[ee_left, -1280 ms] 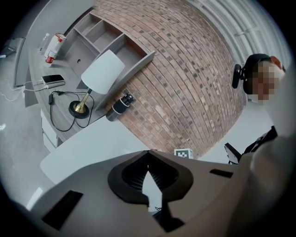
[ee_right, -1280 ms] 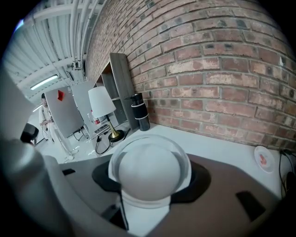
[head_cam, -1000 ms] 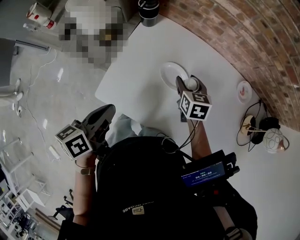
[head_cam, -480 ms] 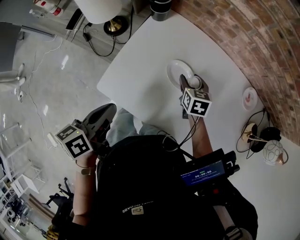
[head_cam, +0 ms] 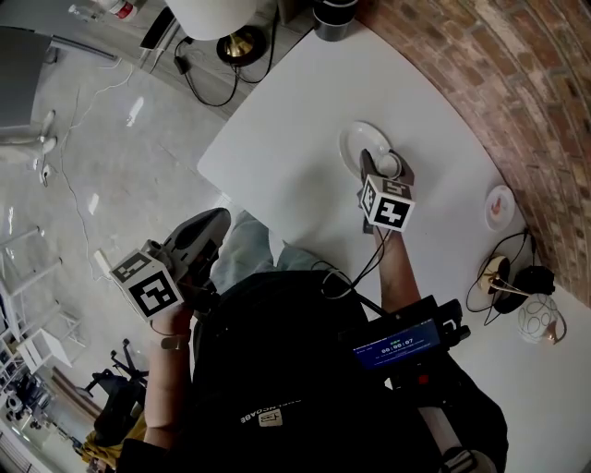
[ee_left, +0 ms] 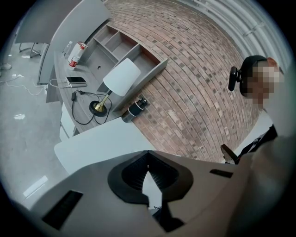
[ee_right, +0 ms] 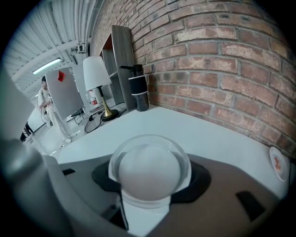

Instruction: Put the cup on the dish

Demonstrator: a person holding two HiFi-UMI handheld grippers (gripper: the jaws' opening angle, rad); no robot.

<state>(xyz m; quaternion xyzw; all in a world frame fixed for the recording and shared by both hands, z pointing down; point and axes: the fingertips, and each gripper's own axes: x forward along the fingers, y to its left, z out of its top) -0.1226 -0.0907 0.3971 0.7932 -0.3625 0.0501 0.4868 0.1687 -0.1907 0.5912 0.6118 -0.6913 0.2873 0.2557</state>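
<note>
A white dish (head_cam: 358,140) lies on the white table (head_cam: 295,102) near the brick wall. My right gripper (head_cam: 388,171) is shut on a pale, translucent cup (head_cam: 390,164), which sits at the dish's near right rim. In the right gripper view the cup (ee_right: 149,172) fills the space between the jaws of my right gripper (ee_right: 149,159) and hides the dish. My left gripper (head_cam: 205,226) is held off the table's near edge, above the floor. Its jaws (ee_left: 148,155) meet at the tips with nothing between them.
A small plate with a red mark (head_cam: 499,205) lies to the right by the wall. Headphones and cables (head_cam: 517,272) and a round patterned object (head_cam: 538,319) lie further right. A white-shaded lamp (head_cam: 217,14) and a black cylinder (head_cam: 332,14) stand at the far end.
The head view has swung a little, so everything sits slightly further right. The right gripper keeps the cup at the dish's rim. The left gripper has hardly moved.
</note>
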